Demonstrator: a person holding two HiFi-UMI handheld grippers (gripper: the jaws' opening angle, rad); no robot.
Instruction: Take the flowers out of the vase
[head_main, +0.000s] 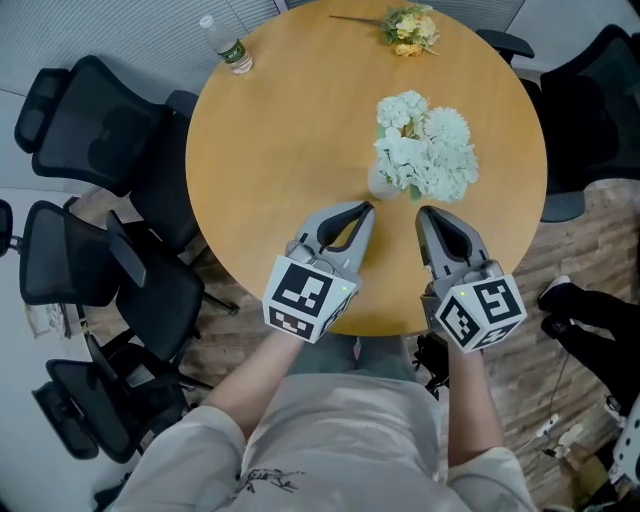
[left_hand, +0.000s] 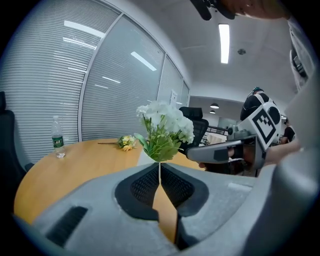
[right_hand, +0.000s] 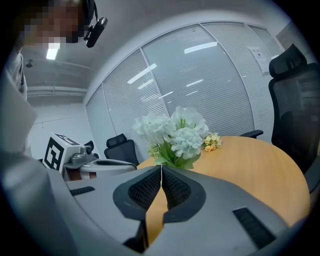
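Approach phase: left gripper (head_main: 366, 207), right gripper (head_main: 422, 210) jaws together, empty, near flowers (head_main: 425, 150) in vase (head_main: 378, 184); next: open, grip low, lift.

Count: one table (head_main: 300, 150) is carrying one white flower bunch (head_main: 425, 150), one yellow sprig (head_main: 410, 28) at top, one bottle (head_main: 225, 45) upper left. Two grippers are showing: left gripper (head_main: 367, 208), right gripper (head_main: 422, 211).
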